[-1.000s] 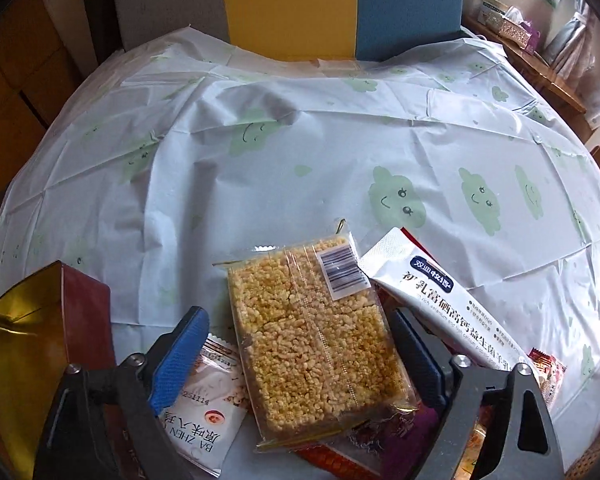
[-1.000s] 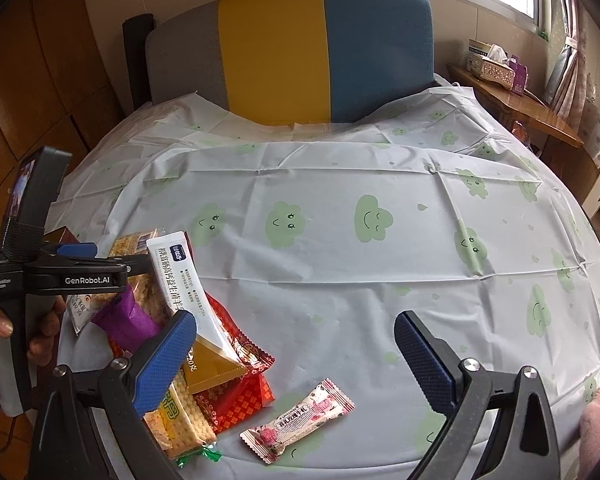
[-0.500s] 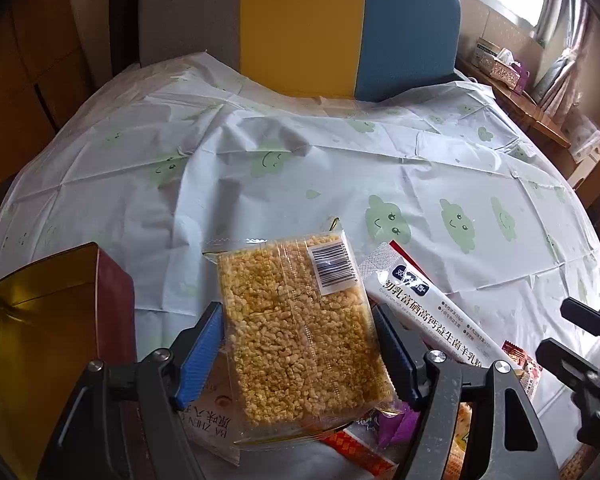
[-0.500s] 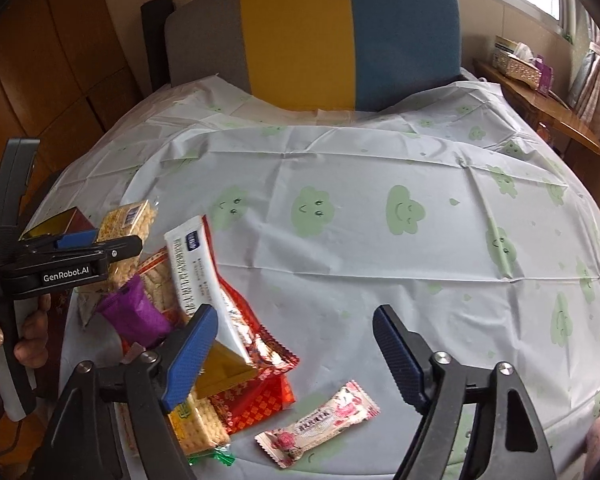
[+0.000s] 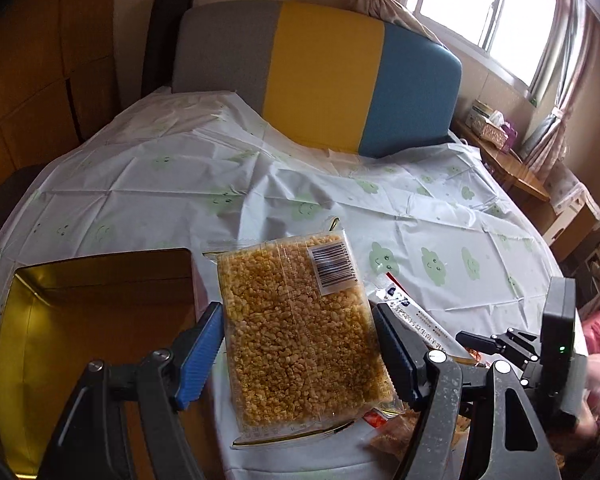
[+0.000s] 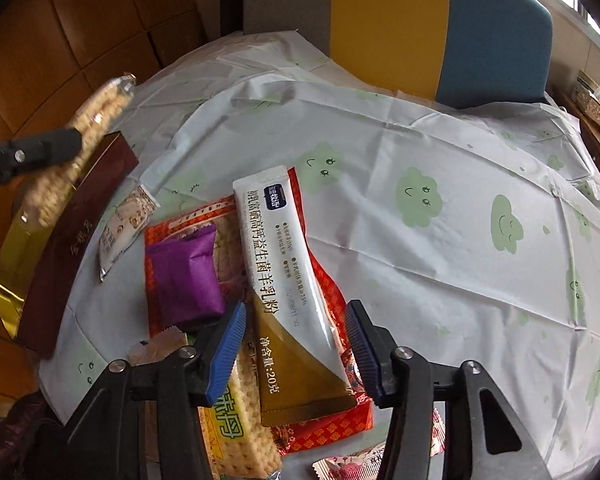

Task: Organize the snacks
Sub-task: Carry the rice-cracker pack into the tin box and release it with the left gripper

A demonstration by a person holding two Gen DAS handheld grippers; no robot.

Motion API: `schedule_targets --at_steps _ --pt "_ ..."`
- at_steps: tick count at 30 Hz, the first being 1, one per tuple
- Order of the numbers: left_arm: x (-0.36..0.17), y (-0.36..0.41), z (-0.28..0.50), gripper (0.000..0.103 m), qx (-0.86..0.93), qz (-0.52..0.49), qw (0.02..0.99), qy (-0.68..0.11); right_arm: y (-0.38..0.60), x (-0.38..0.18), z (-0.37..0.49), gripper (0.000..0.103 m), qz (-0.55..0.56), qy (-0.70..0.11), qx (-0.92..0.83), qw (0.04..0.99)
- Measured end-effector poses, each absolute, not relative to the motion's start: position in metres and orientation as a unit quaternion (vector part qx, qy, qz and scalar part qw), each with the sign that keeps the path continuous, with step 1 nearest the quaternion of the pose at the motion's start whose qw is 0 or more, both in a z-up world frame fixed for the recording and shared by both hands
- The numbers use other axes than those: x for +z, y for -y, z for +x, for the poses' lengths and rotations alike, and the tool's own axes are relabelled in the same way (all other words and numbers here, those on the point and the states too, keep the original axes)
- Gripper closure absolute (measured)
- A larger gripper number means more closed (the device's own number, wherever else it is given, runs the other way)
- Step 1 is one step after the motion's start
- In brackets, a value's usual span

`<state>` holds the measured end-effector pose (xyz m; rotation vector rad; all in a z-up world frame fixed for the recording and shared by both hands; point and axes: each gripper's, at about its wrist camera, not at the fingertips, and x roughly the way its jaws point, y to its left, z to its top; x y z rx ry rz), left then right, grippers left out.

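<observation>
My left gripper (image 5: 300, 344) is shut on a clear packet of yellow puffed-rice cake (image 5: 296, 328), held in the air beside the open box with a gold inside (image 5: 80, 320). The box shows dark red outside in the right wrist view (image 6: 72, 232). My right gripper (image 6: 296, 344) is open, its jaws on either side of a long white and gold milk-powder sachet (image 6: 284, 272) lying on the snack pile. A purple packet (image 6: 188, 276) and a yellow cracker pack (image 6: 236, 432) lie at its left.
A round table with a white cloud-print cloth (image 6: 440, 208). A red packet (image 6: 340, 420) under the sachet, a small white packet (image 6: 120, 232) near the box, a pink candy (image 6: 352, 468) at the front. A grey, yellow and blue chair back (image 5: 320, 76) stands behind.
My left gripper closed on the rice cake, lifted it and carried it left toward the gold box. My right gripper moved left and down over the white sachet.
</observation>
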<state>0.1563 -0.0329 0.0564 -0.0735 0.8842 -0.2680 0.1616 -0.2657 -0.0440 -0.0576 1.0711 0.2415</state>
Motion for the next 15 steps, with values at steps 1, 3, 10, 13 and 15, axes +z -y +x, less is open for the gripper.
schedule_targets --at_steps 1,3,10,13,15 --pt "0.06 0.021 0.154 0.028 -0.12 -0.045 0.895 -0.426 0.264 -0.046 0.161 0.055 -0.04 -0.509 0.111 0.853" --pt "0.067 -0.005 0.15 0.028 -0.097 -0.065 0.9 -0.42 0.261 -0.052 0.162 0.062 -0.053 -0.517 0.108 0.847" --pt "0.047 -0.064 0.145 0.028 -0.013 -0.058 0.901 -0.43 0.261 -0.056 0.16 0.066 -0.051 -0.532 0.107 0.838" --pt "0.023 -0.066 0.155 0.028 -0.001 -0.05 0.891 -0.451 0.261 -0.056 0.159 0.066 -0.045 -0.533 0.106 0.838" --pt "0.009 -0.059 0.164 0.028 -0.003 -0.032 0.887 -0.46 0.261 -0.056 0.159 0.066 -0.048 -0.532 0.105 0.839"
